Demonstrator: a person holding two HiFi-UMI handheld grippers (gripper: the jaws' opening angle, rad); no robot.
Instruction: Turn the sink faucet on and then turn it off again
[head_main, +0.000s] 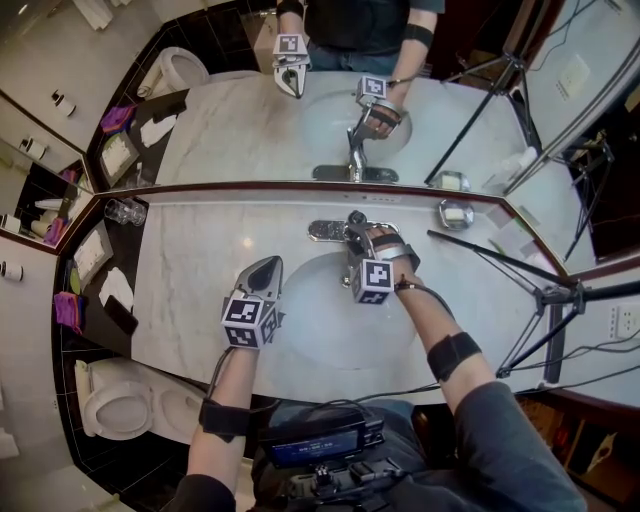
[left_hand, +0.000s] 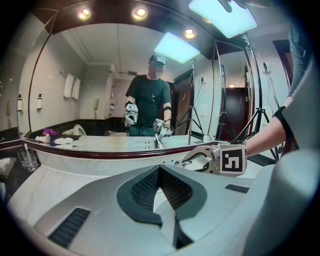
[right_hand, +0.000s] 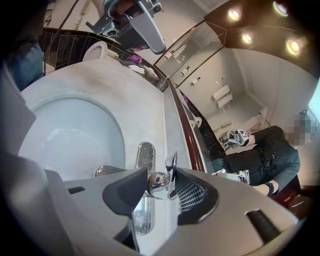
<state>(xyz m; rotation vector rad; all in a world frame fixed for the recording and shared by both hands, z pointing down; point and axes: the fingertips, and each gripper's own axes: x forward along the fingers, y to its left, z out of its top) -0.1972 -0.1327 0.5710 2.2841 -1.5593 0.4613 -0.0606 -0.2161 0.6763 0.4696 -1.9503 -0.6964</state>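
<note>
Chrome faucet lever (right_hand: 171, 167) stands upright behind the back rim of the white sink basin (head_main: 310, 340), on the marble counter (head_main: 190, 270) below the mirror (head_main: 250, 130); right gripper (right_hand: 160, 182) is clamped on it, one pad each side; left gripper (left_hand: 159, 172), jaws fully together and empty, hovers at the basin's left edge, apart from the faucet lever.
</note>
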